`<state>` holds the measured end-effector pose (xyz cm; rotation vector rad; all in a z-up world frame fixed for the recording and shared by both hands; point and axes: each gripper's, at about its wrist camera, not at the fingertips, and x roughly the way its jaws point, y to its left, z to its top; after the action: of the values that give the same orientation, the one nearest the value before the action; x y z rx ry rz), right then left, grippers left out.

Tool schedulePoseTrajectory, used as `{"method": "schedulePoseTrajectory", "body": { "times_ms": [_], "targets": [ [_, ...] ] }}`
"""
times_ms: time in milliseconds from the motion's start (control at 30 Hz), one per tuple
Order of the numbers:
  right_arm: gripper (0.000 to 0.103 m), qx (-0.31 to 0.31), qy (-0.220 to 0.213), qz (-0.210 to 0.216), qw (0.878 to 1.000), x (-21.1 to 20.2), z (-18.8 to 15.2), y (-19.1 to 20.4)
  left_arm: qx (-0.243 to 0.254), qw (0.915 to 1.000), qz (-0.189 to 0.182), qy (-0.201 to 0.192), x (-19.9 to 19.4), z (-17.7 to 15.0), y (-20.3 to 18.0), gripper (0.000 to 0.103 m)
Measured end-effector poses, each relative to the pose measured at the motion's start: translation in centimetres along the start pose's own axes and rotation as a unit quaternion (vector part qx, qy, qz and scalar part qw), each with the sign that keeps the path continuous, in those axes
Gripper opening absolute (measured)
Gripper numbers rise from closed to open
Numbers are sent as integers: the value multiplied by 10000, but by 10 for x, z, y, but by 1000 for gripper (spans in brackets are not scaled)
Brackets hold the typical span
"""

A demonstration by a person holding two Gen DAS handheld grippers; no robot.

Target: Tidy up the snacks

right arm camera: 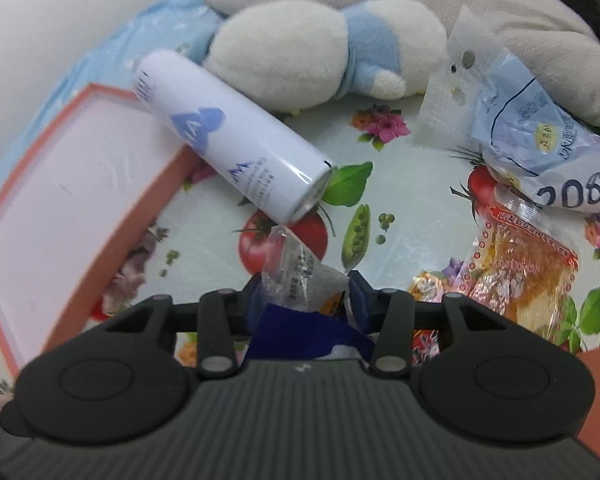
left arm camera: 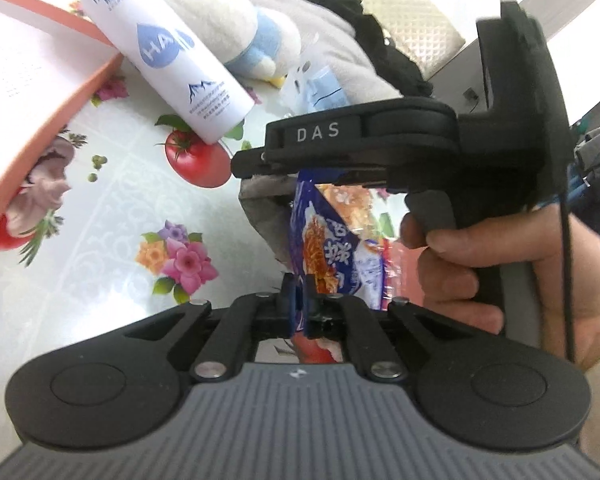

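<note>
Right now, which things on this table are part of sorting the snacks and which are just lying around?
Part of the job:
blue snack packet, pinched by the left gripper
clear-ended packet between the right gripper fingers
orange snack packet
pale blue packet
pink-rimmed box

Lying about:
white spray can
plush toy

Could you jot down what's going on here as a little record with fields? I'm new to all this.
Setting: flowered tablecloth, cluttered
Left gripper: shut on a blue snack packet
Right gripper: jaws around a crinkly packet end; whether it is gripped I cannot tell
Holder: a person's hand on the right gripper's handle
White spray can: lying tilted, upper end over the pink-rimmed box
Plush toy: behind the can
Loose snacks: orange packet, pale blue packet
</note>
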<state>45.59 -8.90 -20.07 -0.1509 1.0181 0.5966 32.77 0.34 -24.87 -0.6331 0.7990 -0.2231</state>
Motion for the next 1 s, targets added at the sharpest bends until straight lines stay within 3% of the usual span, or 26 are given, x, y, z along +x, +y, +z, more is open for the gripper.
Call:
{"method": "schedulePoseTrajectory", "body": {
  "times_ms": [333, 667, 767, 867, 933, 1000],
  "targets": [
    [47, 727, -900, 230, 9930, -56, -26, 10, 151, 9994, 71, -292, -74, -27, -9, 0],
    [47, 1484, -1531, 57, 9770, -108, -72, 2, 546, 9959, 687, -218, -137, -67, -7, 1],
    [47, 1487, -1565, -186, 9762, -123, -96, 10, 596, 9944, 857, -175, -147, -71, -5, 2],
    [47, 1434, -1511, -478, 9769, -136, -124, 22, 800, 9903, 1134, -77, -153, -74, -8, 16],
    [47, 1567, -1546, -502, 9742, -147, -147, 27, 1009, 9858, 1338, -105, -156, -74, -12, 54],
    [47, 1729, -1525, -538, 9716, -152, -166, 31, 1147, 9818, 1497, -211, -161, -74, -15, 74]
  ]
}}
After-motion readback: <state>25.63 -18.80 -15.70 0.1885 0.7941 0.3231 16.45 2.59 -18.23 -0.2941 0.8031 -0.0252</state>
